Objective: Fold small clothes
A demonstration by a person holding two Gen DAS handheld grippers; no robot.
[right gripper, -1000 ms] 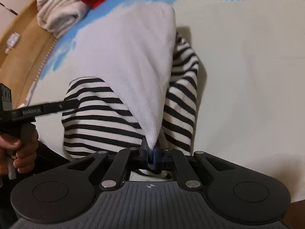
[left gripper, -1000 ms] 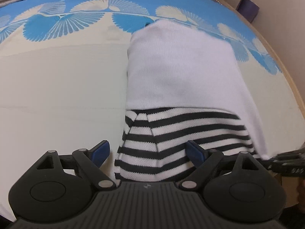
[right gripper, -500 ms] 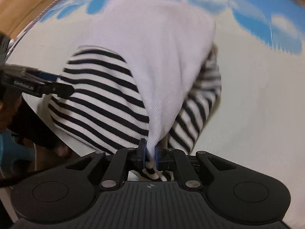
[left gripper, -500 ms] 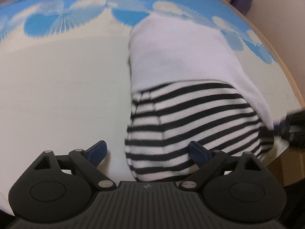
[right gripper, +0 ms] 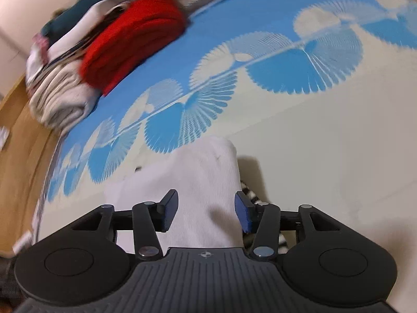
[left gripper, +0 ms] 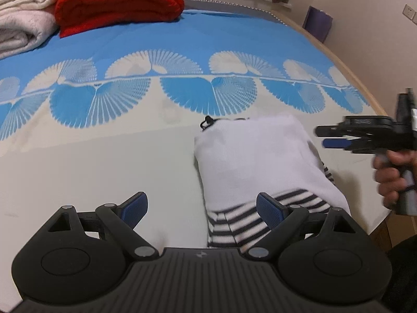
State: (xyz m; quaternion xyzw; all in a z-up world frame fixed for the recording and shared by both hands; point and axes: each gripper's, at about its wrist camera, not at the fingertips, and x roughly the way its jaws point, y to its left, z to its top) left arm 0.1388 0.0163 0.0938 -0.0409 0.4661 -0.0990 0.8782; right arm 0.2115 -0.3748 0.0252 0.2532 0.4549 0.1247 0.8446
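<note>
Folded white-and-striped garment (left gripper: 260,161) is seen at the lower centre-right of the left wrist view, lying on the bedcover (left gripper: 104,156) as a compact, roughly rectangular bundle; its top layer is plain white ribbed knit, and a black-and-white striped layer shows at the near edge. A small dark loop (left gripper: 206,123) sticks out at its far left corner. The left gripper (left gripper: 200,208) is held with fingers spread wide, nothing between them, one blue pad over the striped edge. The right gripper (right gripper: 206,210) is likewise parted and empty, above the white knit. The fold is judged to be laid down and released; the next move probably calls for smoothing or setting the bundle aside. Across the upper frame a blue fan print crosses the smooth cream cover, with a thick red blanket (left gripper: 117,2) and plush white towels (left gripper: 23,13) at the upper left.
</note>
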